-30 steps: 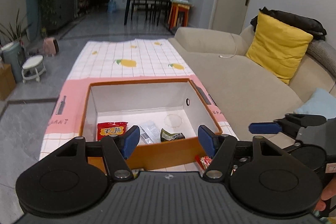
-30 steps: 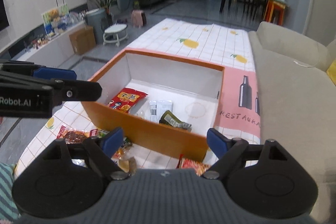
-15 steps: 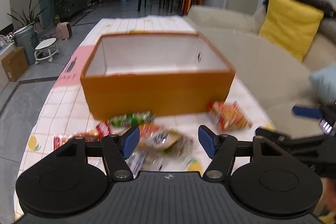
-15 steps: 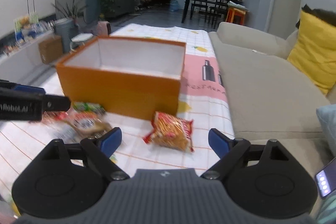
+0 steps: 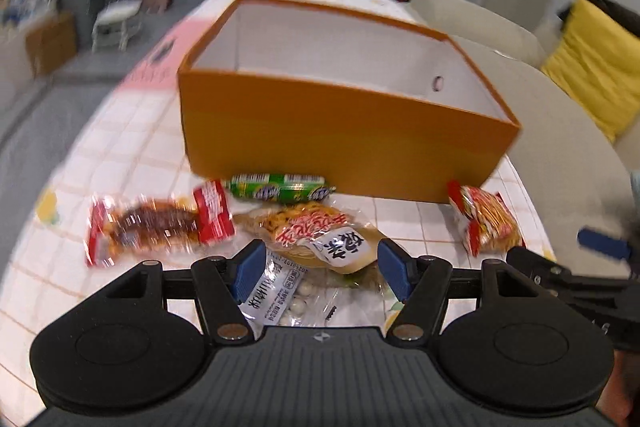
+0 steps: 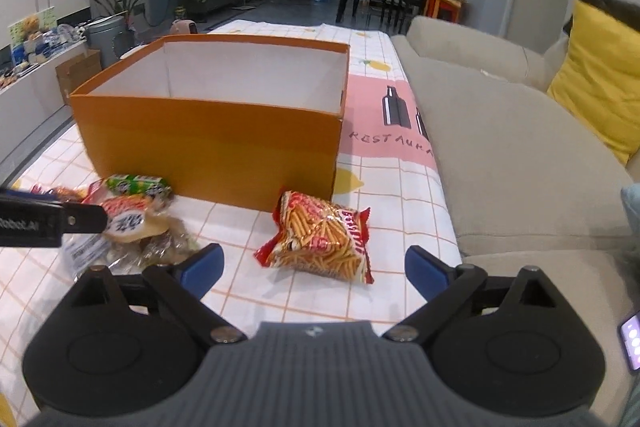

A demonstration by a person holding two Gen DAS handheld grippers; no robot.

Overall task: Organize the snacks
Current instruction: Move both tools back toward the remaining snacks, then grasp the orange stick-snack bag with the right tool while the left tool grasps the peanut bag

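Observation:
An orange cardboard box (image 5: 340, 139) with a white inside stands on the checked tablecloth. In front of it lie loose snacks: a green tube pack (image 5: 280, 189), a red pack of dark meat (image 5: 156, 227), a yellowish pack with red lettering (image 5: 316, 231) and a clear packet of white sweets (image 5: 280, 291). My left gripper (image 5: 322, 271) hangs open just over the last two, touching neither. A red pack of stick snacks (image 6: 320, 239) lies alone near the box's right corner. My right gripper (image 6: 314, 273) is low in front of it, its jaws opening and holding nothing.
A beige sofa (image 6: 500, 147) with a yellow cushion (image 6: 600, 79) runs along the table's right edge. The orange box (image 6: 212, 143) blocks the way straight ahead. The left gripper's finger (image 6: 52, 223) reaches in from the left of the right wrist view.
Both grippers have come down from above the box to table level in front of it. The box's inside is out of sight now. The right jaws have spread wider.

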